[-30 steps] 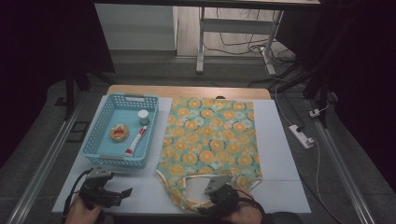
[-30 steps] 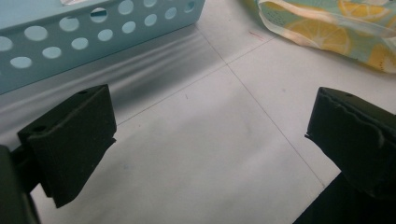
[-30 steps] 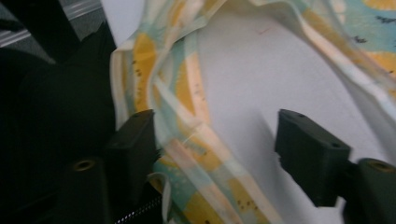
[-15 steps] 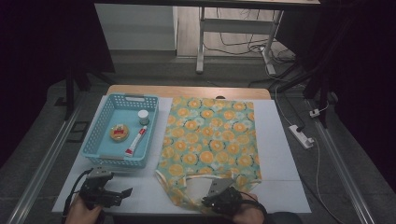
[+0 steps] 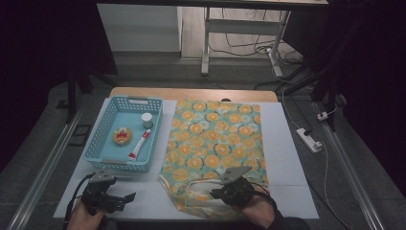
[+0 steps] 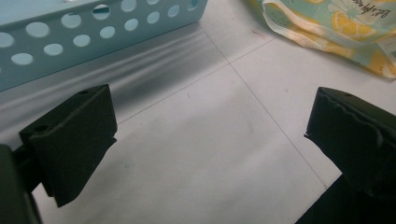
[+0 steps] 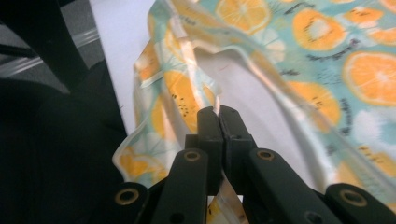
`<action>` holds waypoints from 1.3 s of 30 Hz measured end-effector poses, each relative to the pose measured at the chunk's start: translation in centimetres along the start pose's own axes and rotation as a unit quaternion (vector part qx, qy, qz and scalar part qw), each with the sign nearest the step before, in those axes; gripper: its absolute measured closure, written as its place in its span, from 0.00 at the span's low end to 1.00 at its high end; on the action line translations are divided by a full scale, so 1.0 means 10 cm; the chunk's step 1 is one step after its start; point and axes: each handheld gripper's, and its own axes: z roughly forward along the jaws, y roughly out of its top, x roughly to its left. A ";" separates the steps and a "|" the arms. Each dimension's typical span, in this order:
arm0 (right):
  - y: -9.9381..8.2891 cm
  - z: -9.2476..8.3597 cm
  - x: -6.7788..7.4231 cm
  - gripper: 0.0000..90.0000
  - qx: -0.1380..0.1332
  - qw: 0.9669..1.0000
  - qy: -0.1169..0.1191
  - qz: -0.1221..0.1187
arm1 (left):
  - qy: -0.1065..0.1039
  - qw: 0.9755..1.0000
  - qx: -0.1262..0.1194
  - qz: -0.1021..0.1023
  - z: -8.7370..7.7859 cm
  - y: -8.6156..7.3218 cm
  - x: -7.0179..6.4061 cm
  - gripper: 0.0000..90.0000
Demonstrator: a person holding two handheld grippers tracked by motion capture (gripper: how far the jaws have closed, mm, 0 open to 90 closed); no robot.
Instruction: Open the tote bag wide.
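The orange-slice-printed teal fabric tote bag [image 5: 215,143] lies flat on the white table [image 5: 287,158], its near handle pinched between the just-closed jaws of the right gripper [image 7: 218,114] at the near edge, while the left gripper [image 5: 128,197] rests level near the light-blue perforated plastic basket [image 5: 98,139], jaws spread and empty.

We see a blue basket [image 5: 103,139] holding a red-and-white tube [image 5: 139,145], small jar [image 5: 147,119] and round yellow item [image 5: 122,136]
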 end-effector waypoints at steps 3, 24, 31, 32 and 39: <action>0.07 -0.04 -0.09 0.98 -0.004 1.000 -0.005 0.001 | 0.000 1.000 0.000 -0.001 0.00 0.00 0.00 0.03; 0.59 -0.10 -0.85 0.99 -0.042 0.998 -0.043 0.032 | -0.001 1.000 -0.001 -0.007 0.00 0.00 0.02 0.03; 0.70 -0.08 -1.12 0.99 -0.050 0.996 -0.055 0.049 | -0.001 1.000 -0.002 -0.009 0.00 0.00 0.02 0.03; 0.71 -0.08 -1.15 0.99 -0.052 0.996 -0.057 0.052 | -0.002 1.000 -0.001 -0.009 0.00 0.00 0.02 0.03; 0.82 -0.10 -1.37 0.99 -0.065 0.993 -0.079 0.060 | -0.002 1.000 -0.001 -0.011 0.00 0.00 0.02 0.03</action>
